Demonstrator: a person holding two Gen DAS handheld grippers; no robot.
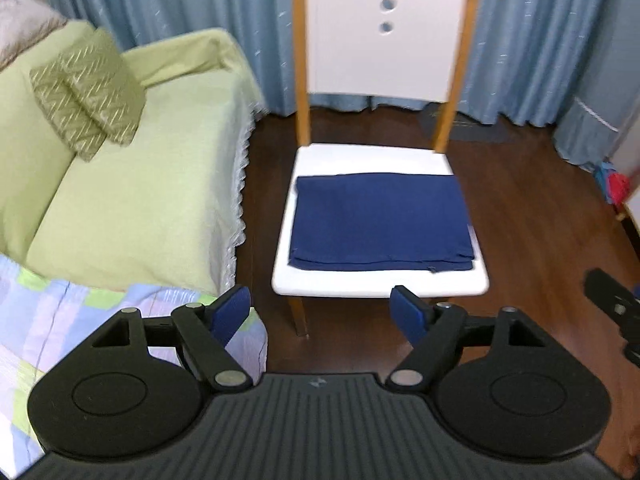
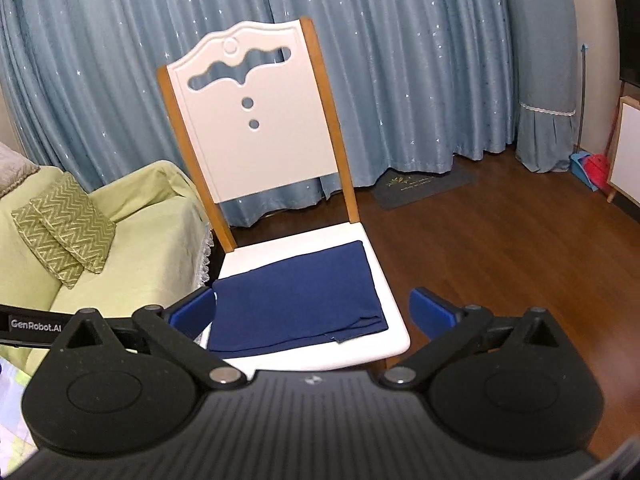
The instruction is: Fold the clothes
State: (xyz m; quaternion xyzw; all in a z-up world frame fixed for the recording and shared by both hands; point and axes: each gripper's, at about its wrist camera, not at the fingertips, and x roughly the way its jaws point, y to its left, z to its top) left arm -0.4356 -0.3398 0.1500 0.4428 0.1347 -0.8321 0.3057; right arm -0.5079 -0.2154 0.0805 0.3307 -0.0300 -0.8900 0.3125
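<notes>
White chair seat [image 1: 360, 156] bearing 1 folded navy cloth [image 1: 380, 222].
The cloth [image 2: 296, 296] lies flat in a rectangle, layered edges at the seat's front; bare seat [image 2: 304, 240] shows behind it. The chair stands on dark wood floor [image 2: 500, 248].

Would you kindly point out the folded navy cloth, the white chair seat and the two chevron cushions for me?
folded navy cloth [image 1: 380, 222], left wrist view, middle of its top layer.
white chair seat [image 1: 380, 285], left wrist view, bare front edge.
chevron cushions [image 2: 76, 216], right wrist view, face of the nearer cushion.
</notes>
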